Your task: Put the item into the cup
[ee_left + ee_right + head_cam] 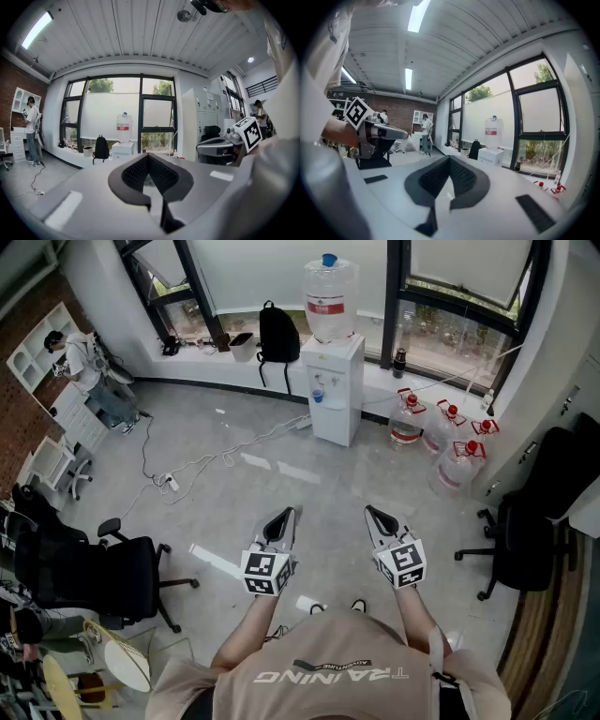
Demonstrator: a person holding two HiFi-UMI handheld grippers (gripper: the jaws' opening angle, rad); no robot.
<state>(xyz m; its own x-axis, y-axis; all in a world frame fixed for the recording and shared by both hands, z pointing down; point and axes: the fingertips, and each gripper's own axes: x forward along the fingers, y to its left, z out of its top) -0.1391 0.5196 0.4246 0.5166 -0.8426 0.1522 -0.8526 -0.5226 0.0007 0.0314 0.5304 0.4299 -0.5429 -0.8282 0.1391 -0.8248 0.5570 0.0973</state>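
Head view is showing the left gripper (281, 519) and the right gripper (379, 518) being held side by side in front of the person's chest, both pointing forward, apart from each other, over the grey floor (281, 451). Each gripper view is showing its own jaws lying closed, tips meeting, with nothing between them. Neither the cup nor the item is showing in any view.

Beyond the grippers the glossy floor is reflecting window light, and a white cable with a power strip (171, 482) is trailing across it. Farther out, a white water dispenser (335, 395) is standing against the window ledge, carrying a large clear bottle (329, 298). A black backpack (278, 334) is leaning at the ledge just left of it, and several red-capped water jugs (441, 432) are sitting on the floor to its right. Black office chairs are standing at the left (84, 577) and the right (530, 531) sides of the room. At the far left another person (89, 367) is standing beside a white shelf (33, 338) on a brick wall. Overhead, strip lights (412, 16) are glowing on a white slatted ceiling
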